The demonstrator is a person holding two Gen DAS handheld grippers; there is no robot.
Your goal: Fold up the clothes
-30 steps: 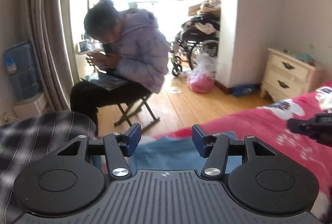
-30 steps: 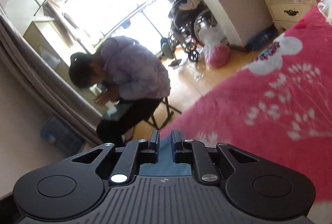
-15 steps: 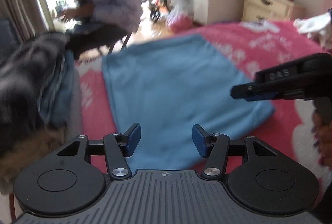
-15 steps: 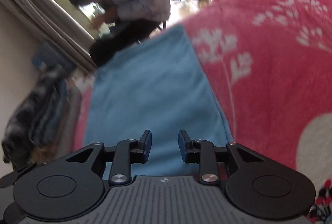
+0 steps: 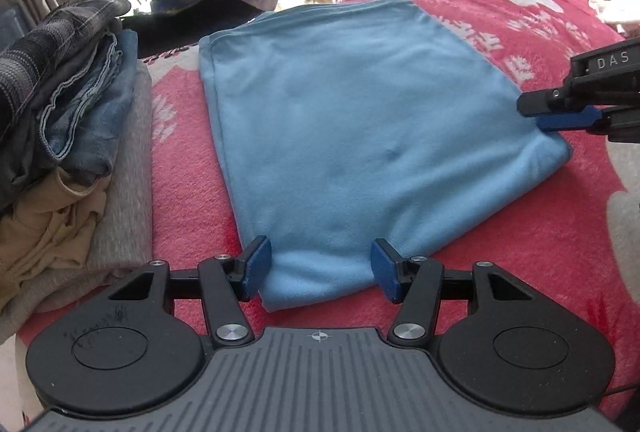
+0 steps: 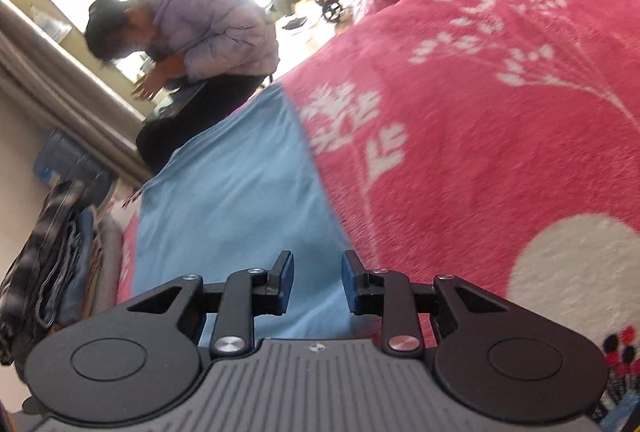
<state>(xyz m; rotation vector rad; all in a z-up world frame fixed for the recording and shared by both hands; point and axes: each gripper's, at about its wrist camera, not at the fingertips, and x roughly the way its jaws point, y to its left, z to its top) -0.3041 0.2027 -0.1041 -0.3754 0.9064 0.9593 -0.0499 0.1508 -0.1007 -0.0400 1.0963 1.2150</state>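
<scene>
Blue garment [image 5: 360,136] flat on pink blanket [image 5: 540,232], already part-folded — more folds left, I reckon. Stack of clothes [image 5: 72,136] beside garment, looks done. Left gripper [image 5: 318,268] gaping over garment's near corner, grasping nothing; right gripper [image 6: 316,282] closing over garment's edge — not pinching yet.

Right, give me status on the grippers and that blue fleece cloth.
Left gripper open at near edge of the folded light-blue fleece cloth. Right gripper closing at its corner, nothing pinched. Stacked clothes pile alongside, clear of it.

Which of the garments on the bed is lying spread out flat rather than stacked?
The light blue garment, spread alone on the pink bedspread. The plaid, denim, tan and grey pieces are stacked in the pile at the left.
</scene>
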